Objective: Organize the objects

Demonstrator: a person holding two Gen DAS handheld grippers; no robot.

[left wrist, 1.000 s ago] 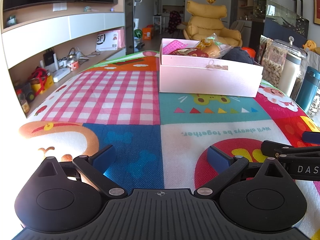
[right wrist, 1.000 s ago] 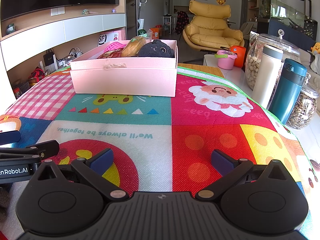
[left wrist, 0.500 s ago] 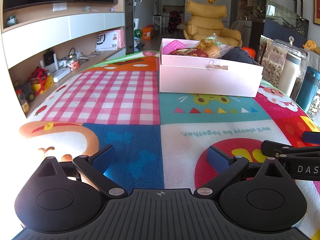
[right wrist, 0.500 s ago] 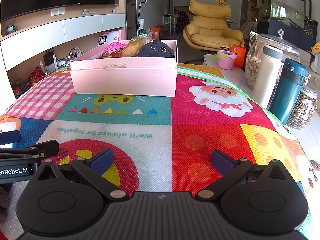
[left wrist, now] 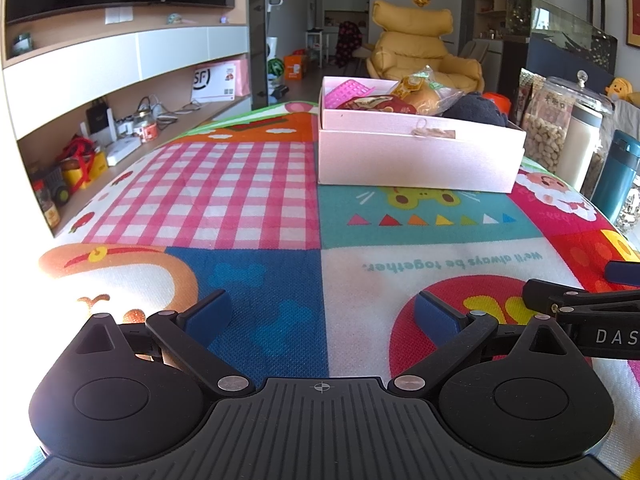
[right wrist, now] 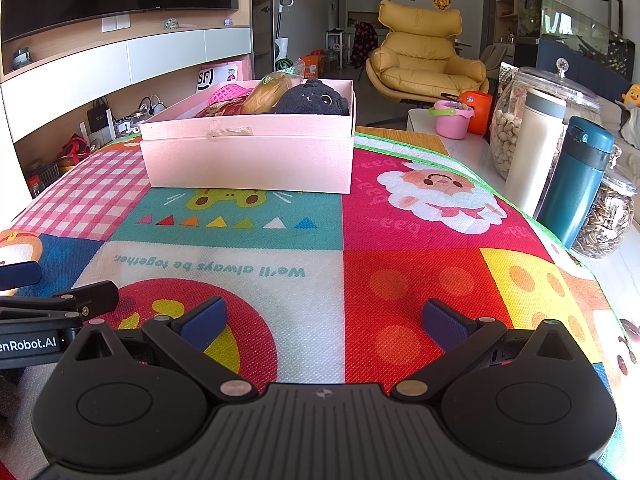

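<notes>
Hovering wide open, left gripper (left wrist: 322, 312), right gripper (right wrist: 324, 318), seemingly empty

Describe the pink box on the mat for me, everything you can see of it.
The pink box is a rectangular, open-topped carton that looks like matte cardboard, with a band around its upper edge and a small string bow taped on the front. It sits flat at the far side of the colourful mat. Inside lie a dark plush toy, wrapped bread, a red snack packet and a pink mesh item. Neither gripper touches it.
</notes>
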